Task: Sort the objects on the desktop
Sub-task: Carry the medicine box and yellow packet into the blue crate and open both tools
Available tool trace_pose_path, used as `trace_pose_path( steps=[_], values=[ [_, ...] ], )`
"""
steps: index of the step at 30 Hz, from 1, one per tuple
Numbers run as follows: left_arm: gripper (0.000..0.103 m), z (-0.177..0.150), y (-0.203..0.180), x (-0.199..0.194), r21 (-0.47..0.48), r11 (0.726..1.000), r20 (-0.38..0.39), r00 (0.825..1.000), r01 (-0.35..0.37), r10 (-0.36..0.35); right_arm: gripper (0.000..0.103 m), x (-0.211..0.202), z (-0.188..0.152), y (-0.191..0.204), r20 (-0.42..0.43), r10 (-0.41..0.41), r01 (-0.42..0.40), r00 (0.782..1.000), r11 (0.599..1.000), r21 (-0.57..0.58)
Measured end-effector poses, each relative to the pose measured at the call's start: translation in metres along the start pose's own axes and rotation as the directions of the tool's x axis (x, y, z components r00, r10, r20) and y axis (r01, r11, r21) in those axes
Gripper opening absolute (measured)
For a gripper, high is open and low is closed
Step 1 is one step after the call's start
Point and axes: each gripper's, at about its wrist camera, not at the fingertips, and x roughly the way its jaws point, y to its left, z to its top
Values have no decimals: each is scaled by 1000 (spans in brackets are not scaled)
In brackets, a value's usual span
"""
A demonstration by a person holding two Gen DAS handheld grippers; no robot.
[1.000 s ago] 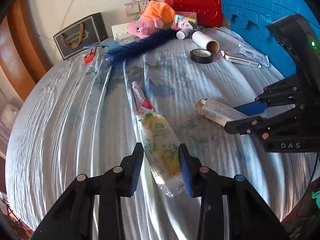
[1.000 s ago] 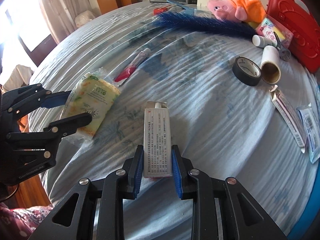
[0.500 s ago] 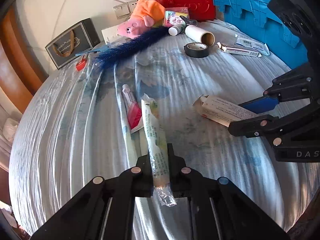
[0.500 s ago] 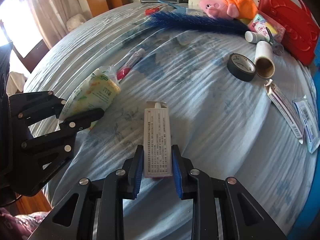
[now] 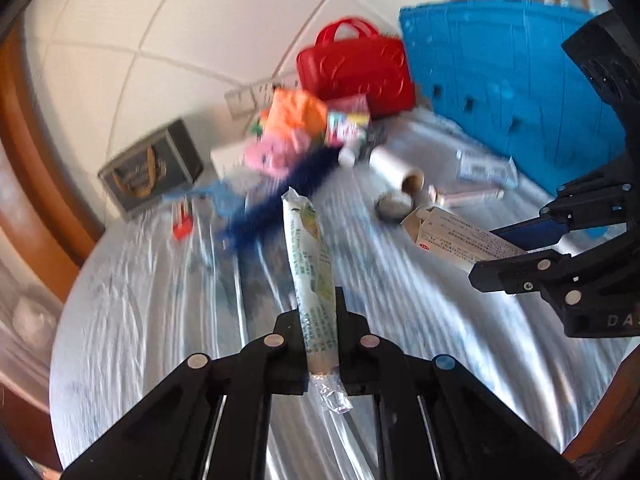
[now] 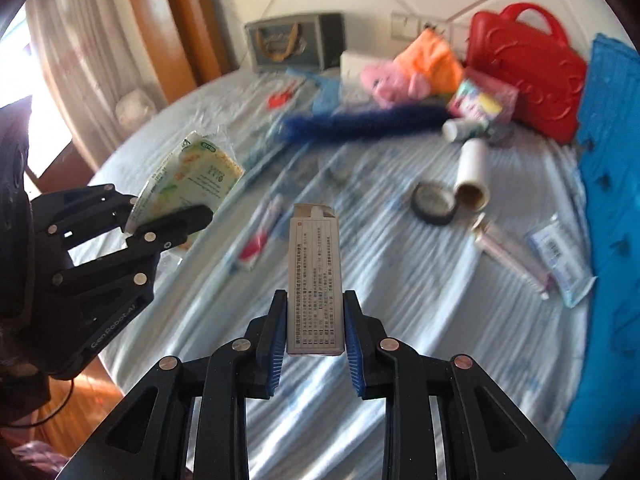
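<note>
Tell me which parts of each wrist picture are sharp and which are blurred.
Left wrist view: the left gripper and its green-printed packet are fairly sharp; the red case and the plush pig behind are smeared. Right wrist view: the right gripper and the printed box are crisp; the blue brush and the striped cloth are streaked.

Lifted clear of the pale blue bedsheet (image 6: 400, 264): a flat green-and-yellow printed plastic packet (image 5: 311, 264), seen edge-on, clamped at its lower end, crimped clear seal trailing below; alongside, a long grey-white carton (image 6: 315, 280) covered in small print, top flap open, held by its base and pointing away. Both raised above the clutter, well apart from each other.
</note>
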Motion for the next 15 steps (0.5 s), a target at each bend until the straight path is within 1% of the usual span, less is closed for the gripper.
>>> trace_pose_path(
  steps=[2, 3, 5, 7, 9, 11, 12, 13, 15],
  values=[
    [8, 30, 3, -11, 29, 999, 70, 997, 21, -23, 26, -31, 15, -4, 74, -42, 39, 996, 999, 38],
    [8, 47, 3, -17, 43, 999, 108, 993, 33, -38, 26, -51, 22, -7, 116, -75, 69, 990, 996, 59],
    [8, 83, 0, -31, 66, 995, 192, 977, 79, -90, 26, -91, 35, -12, 199, -152, 133, 968, 985, 106],
    [8, 120, -13, -43, 113, 986, 269, 952, 119, -146, 26, -135, 44, -23, 282, -238, 197, 930, 966, 166],
    [8, 154, -32, -55, 160, 975, 336, 920, 156, -203, 26, -179, 45, -37, 346, -327, 257, 879, 938, 233],
    [8, 186, -59, -62, 200, 961, 371, 893, 190, -254, 26, -215, 42, -55, 376, -411, 314, 830, 903, 294],
    [8, 200, -73, -65, 223, 952, 387, 877, 209, -283, 26, -233, 40, -67, 384, -457, 346, 802, 880, 324],
    [8, 215, -89, -67, 245, 943, 399, 864, 223, -308, 26, -248, 38, -78, 387, -493, 370, 779, 860, 351],
    [8, 243, -119, -68, 280, 927, 401, 847, 251, -350, 26, -274, 34, -102, 384, -551, 400, 741, 822, 406]
  ],
)
